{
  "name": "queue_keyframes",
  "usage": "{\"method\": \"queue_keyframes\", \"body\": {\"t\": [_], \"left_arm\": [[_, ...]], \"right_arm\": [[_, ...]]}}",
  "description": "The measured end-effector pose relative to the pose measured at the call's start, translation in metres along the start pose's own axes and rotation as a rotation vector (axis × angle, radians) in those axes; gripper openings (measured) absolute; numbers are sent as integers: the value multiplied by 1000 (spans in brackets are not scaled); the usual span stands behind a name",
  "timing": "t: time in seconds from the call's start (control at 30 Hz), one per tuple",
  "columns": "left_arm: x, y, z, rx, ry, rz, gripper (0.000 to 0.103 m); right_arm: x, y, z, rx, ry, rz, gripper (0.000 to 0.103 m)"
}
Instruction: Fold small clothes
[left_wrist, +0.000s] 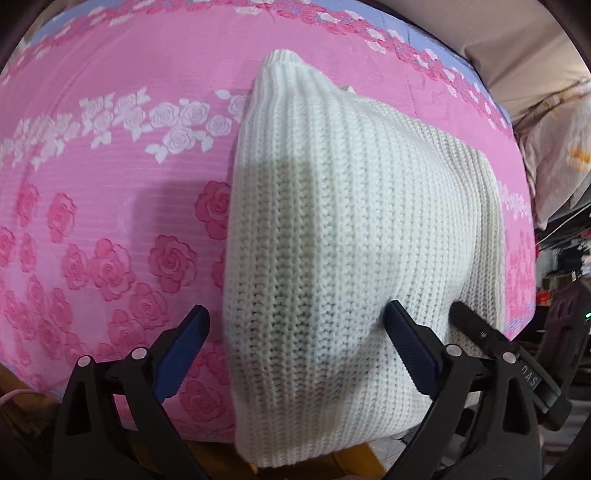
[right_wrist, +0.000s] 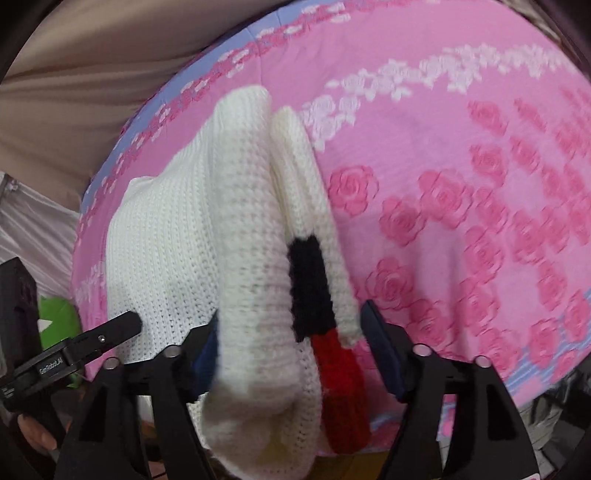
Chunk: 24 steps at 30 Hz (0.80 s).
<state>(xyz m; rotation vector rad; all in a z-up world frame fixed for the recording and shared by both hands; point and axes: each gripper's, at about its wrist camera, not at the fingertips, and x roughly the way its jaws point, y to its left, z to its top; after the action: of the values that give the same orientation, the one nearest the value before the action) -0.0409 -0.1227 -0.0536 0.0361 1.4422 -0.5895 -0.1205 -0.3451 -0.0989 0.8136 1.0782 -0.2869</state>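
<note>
A cream knitted sweater lies folded on a pink rose-patterned bed cover, close to its near edge. My left gripper is open wide above the sweater's near end; its right finger overlaps the knit, and its left finger is over the cover. In the right wrist view the sweater has a folded sleeve with a black band and a red cuff. My right gripper is open with that fold between its fingers; the left pad is partly hidden behind the knit.
The pink cover stretches far around the sweater. Beige cloth hangs behind the bed. A pale plastic bag and dark clutter sit past the cover's right edge. A green item lies beyond its left edge.
</note>
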Motion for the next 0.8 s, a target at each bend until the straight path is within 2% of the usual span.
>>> {"method": "queue_keyframes", "body": {"t": [0.1, 0.17, 0.2, 0.23, 0.27, 0.3, 0.4, 0.43, 0.53, 0.8], "left_arm": [[10, 6, 0, -47, 20, -42, 97], [15, 10, 0, -75, 32, -78, 96], [16, 10, 0, -84, 39, -97, 95], [14, 9, 0, -82, 39, -102, 88], [12, 4, 0, -63, 39, -98, 86], [9, -1, -1, -44, 35, -83, 81], [-2, -16, -2, 39, 21, -39, 62], [-7, -21, -2, 69, 16, -26, 55], [-25, -37, -2, 146, -17, -15, 46], [-88, -83, 4, 282, -138, -44, 44]], "right_arm": [[5, -7, -2, 47, 10, 60, 80], [6, -5, -1, 35, 18, 61, 82], [7, -3, 0, 27, 21, 58, 81], [7, -2, 0, 23, 23, 55, 80], [8, 1, 1, 18, 27, 53, 75], [9, 2, 1, 22, 35, 73, 63], [7, 5, 1, 57, 38, 112, 48], [4, 6, 0, 61, 33, 113, 46], [-9, 8, -2, 79, 6, 132, 41], [-76, 34, -6, 45, -124, 188, 39]]}}
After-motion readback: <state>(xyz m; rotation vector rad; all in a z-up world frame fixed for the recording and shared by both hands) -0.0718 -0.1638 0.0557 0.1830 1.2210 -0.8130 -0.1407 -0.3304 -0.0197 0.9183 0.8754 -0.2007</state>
